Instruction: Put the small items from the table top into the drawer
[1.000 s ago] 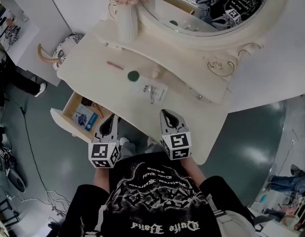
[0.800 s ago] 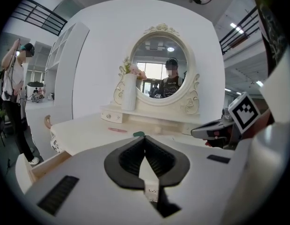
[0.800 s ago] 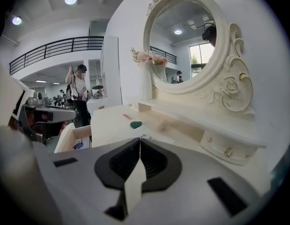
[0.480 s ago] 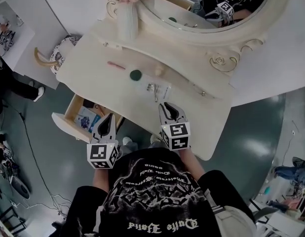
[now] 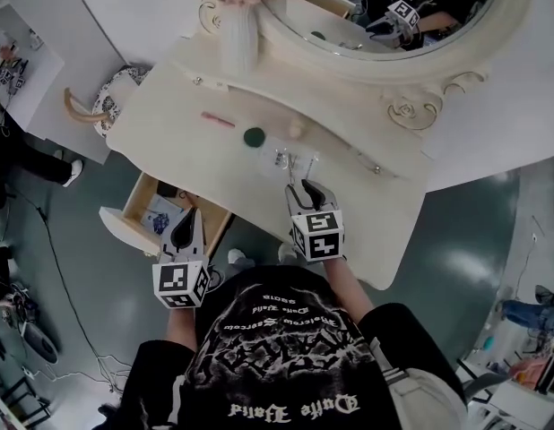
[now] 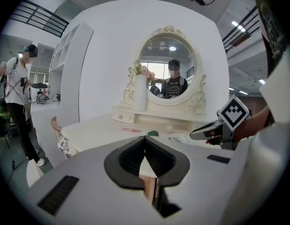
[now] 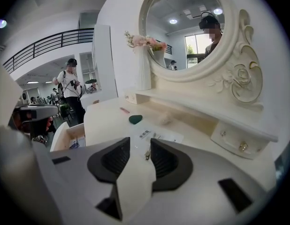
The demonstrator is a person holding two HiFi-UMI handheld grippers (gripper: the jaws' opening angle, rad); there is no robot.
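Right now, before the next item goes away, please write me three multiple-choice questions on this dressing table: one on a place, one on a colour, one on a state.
1. Where is the dark green rounded pad? A in the wooden drawer; B on the cream table top; C on the floor.
2. What colour is the thin stick on the table top? A pink; B blue; C black.
3. The drawer at the table's left is: A shut; B on the floor; C pulled open.
Key: B, it lies near the clear plastic packet; A, pink against the cream; C, its inside shows.
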